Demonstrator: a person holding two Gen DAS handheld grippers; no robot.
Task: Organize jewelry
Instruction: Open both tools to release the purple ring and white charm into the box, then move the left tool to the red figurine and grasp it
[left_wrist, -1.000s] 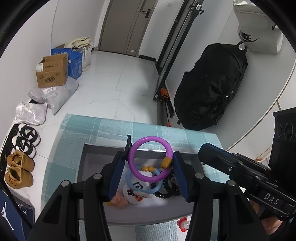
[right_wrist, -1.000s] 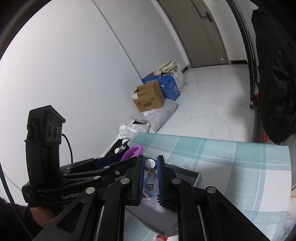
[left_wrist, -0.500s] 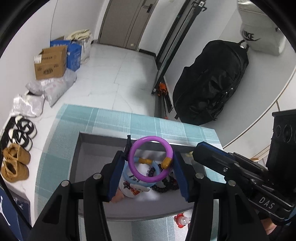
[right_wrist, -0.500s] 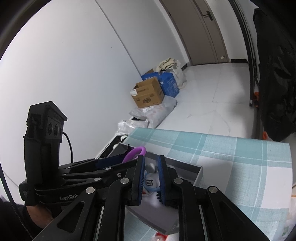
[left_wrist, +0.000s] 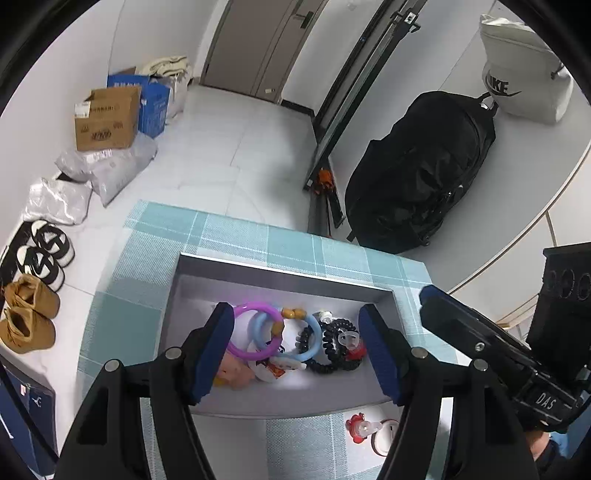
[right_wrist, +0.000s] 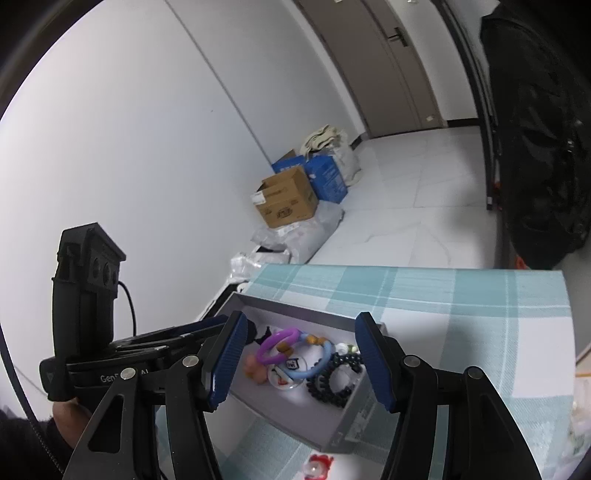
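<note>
Purple plastic bangle (left_wrist: 255, 332) lies in the grey tray (left_wrist: 280, 278); both left gripper (left_wrist: 299, 349) and right gripper (right_wrist: 299, 360) jaws are opening, gripping nothing.

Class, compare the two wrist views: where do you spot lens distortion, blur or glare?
Left wrist: fisheye bends the walls; black vignette at corners; a bright glare patch on the grey tray floor. Right wrist: door and wall curve; the purple ring looks slightly smeared.

A home, likely an entry hall: shoes (left_wrist: 35, 291) lined along the wall, cardboard boxes (left_wrist: 107, 118) and parcels on the tiled floor (left_wrist: 236, 147), a door (left_wrist: 258, 44), and a black backpack (left_wrist: 417, 177).
</note>
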